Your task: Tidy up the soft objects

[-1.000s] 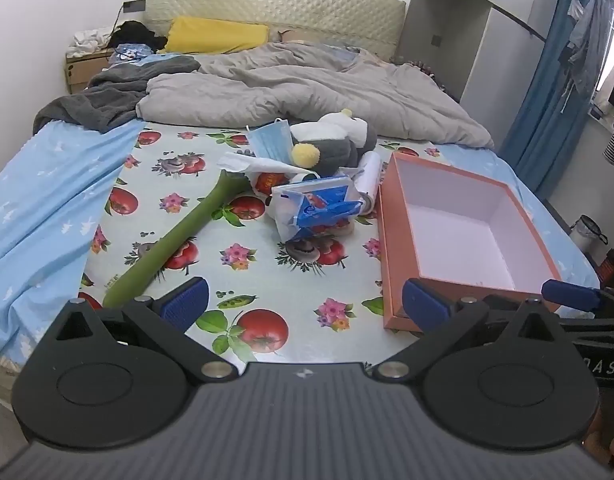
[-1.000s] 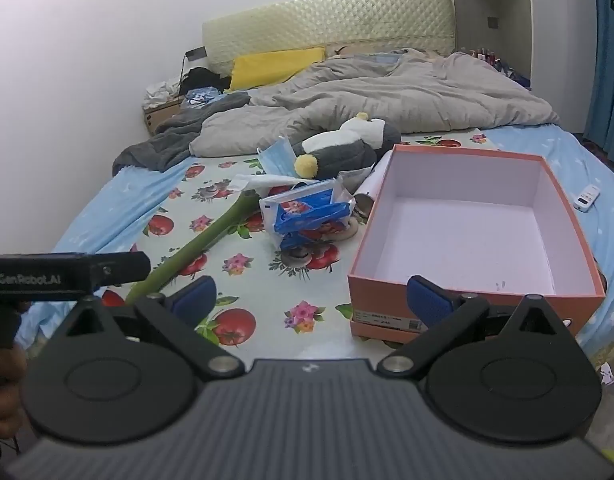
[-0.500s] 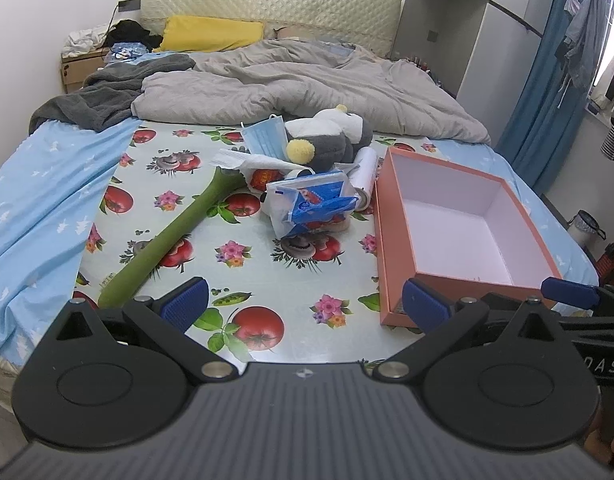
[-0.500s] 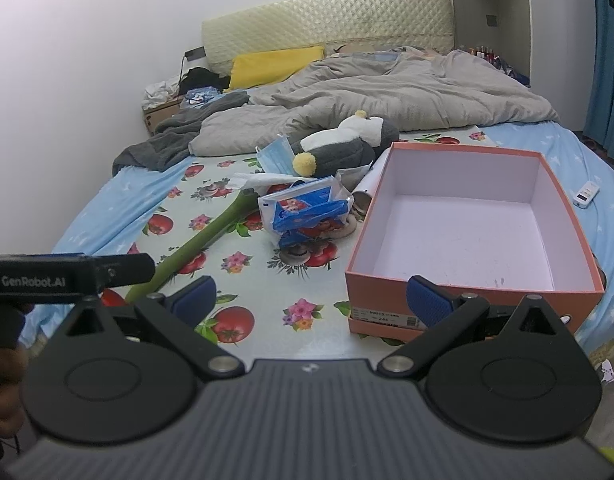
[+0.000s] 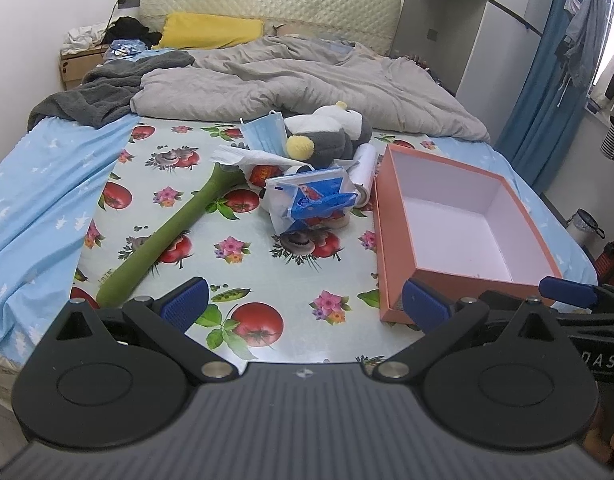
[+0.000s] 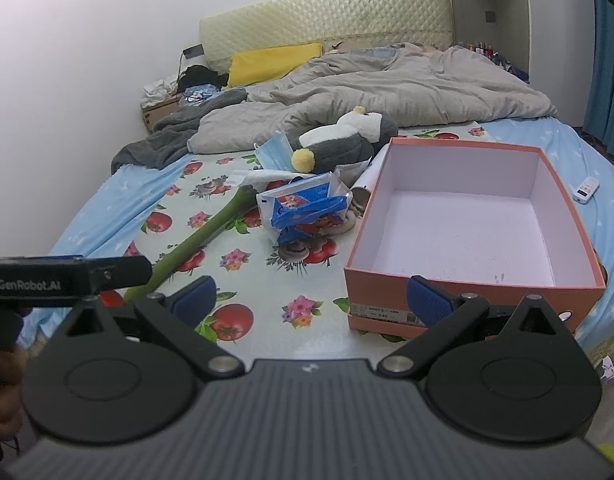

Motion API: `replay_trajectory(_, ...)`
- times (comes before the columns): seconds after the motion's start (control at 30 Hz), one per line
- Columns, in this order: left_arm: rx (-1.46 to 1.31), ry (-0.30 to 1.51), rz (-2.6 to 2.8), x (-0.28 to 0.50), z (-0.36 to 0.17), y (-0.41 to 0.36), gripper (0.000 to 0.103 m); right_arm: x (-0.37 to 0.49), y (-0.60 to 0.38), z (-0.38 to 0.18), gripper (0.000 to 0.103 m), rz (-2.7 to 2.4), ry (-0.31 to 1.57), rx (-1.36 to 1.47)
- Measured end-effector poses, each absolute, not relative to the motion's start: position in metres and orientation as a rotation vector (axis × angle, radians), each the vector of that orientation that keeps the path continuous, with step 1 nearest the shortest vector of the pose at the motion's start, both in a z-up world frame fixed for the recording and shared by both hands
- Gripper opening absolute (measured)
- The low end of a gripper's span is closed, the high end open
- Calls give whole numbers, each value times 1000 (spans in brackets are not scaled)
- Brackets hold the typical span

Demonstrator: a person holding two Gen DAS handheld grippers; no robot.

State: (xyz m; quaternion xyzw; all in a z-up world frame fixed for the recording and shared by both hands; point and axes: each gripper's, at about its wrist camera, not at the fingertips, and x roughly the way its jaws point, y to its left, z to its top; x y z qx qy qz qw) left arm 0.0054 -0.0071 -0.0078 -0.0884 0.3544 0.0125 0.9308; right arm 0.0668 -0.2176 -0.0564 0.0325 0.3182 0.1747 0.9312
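Both the left tool (image 5: 303, 300) and the right tool (image 6: 311, 294) hang released and empty at the foot of the bed (image 5: 47, 184), sorting not yet begun. Ahead and right of them, the open orange cardboard box (image 6: 471, 280) with its white lining holds nothing. Ahead and left lies a long green plush stem (image 5: 171, 236); beyond it, a crumpled blue-and-white tissue pack (image 6: 303, 206), a pale blue face mask (image 5: 265, 134) and a limp grey-and-white plush penguin (image 6: 339, 140) heaped together.

We read "GenRobot.AI" on left gripper (image 6: 67, 282) body, seen from right wrist view. Letters "DAS" on right gripper (image 5: 599, 360) body. Orange box (image 6: 387, 312) end label: "245" legible, rest blurred.
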Motion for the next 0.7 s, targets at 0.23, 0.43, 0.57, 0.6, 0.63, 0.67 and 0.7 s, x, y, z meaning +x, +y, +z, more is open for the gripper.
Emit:
replay_trajectory(0.23, -184, 730, 22, 6, -11, -9, 103, 68, -216, -58, 103, 355, 656, 68)
replay_trajectory(0.43, -180, 728, 16, 8, -11, -11, 103, 69, -218, -61, 103, 346, 660, 69)
replay_trajectory(0.57, -181, 728, 16, 8, -11, -11, 103, 70, -220, -60, 103, 340, 660, 75)
replay_trajectory(0.6, -181, 729, 16, 8, -11, -11, 103, 69, -220, -60, 103, 338, 659, 75)
replay_trajectory(0.63, -182, 729, 15, 8, -11, -11, 103, 69, -220, -60, 103, 338, 659, 75)
replay_trajectory(0.67, -182, 728, 15, 8, -11, -11, 103, 69, -220, -60, 103, 341, 659, 74)
replay_trajectory(0.7, -182, 727, 14, 8, -11, -12, 103, 69, -220, -60, 103, 346, 658, 74)
